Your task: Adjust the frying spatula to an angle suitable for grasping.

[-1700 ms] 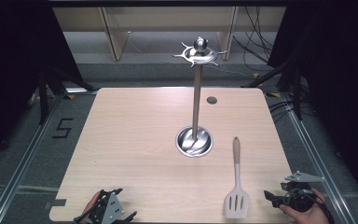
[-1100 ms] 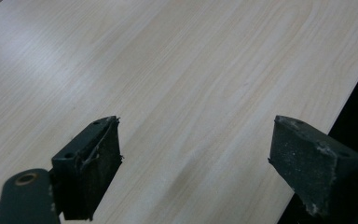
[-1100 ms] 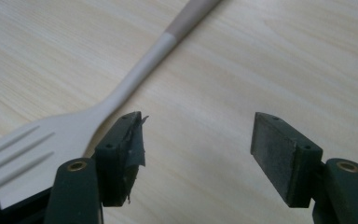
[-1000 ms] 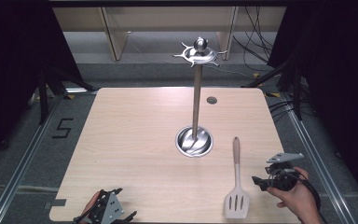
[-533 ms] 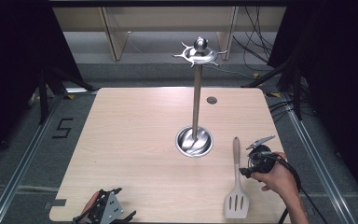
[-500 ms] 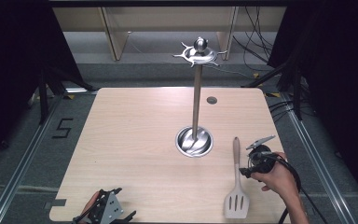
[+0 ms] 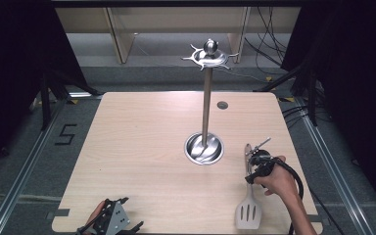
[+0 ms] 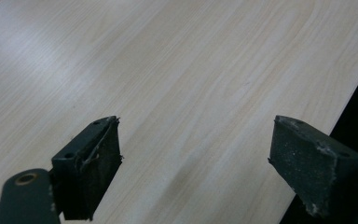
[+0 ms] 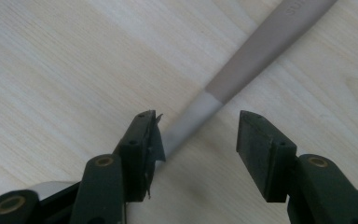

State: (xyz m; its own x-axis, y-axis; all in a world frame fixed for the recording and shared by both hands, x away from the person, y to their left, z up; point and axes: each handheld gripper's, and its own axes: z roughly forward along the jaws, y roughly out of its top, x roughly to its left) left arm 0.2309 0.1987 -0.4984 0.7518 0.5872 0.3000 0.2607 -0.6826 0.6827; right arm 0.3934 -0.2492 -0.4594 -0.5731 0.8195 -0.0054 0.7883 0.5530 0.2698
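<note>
High view, read left to right: the left hand-held gripper (image 7: pixel 111 223) sits at the near-left edge of the tabletop (image 7: pixel 142 142), jaws spread wide over bare wood, well apart from the work. The utensil stand (image 7: pixel 205 105) is upright at centre. The slotted spatula (image 7: pixel 248 193) lies flat at the near right, long axis running near-to-far, blade toward the person, handle pointing away. The right hand-held gripper (image 7: pixel 255 164) is directly over the neck, plainly the nearer one. In the right gripper view its jaws, about half open and just now closing, straddle the spatula neck (image 9: pixel 193 119); the left pad appears to graze the neck while the other stands apart. The handle crosses the jaw line obliquely.
</note>
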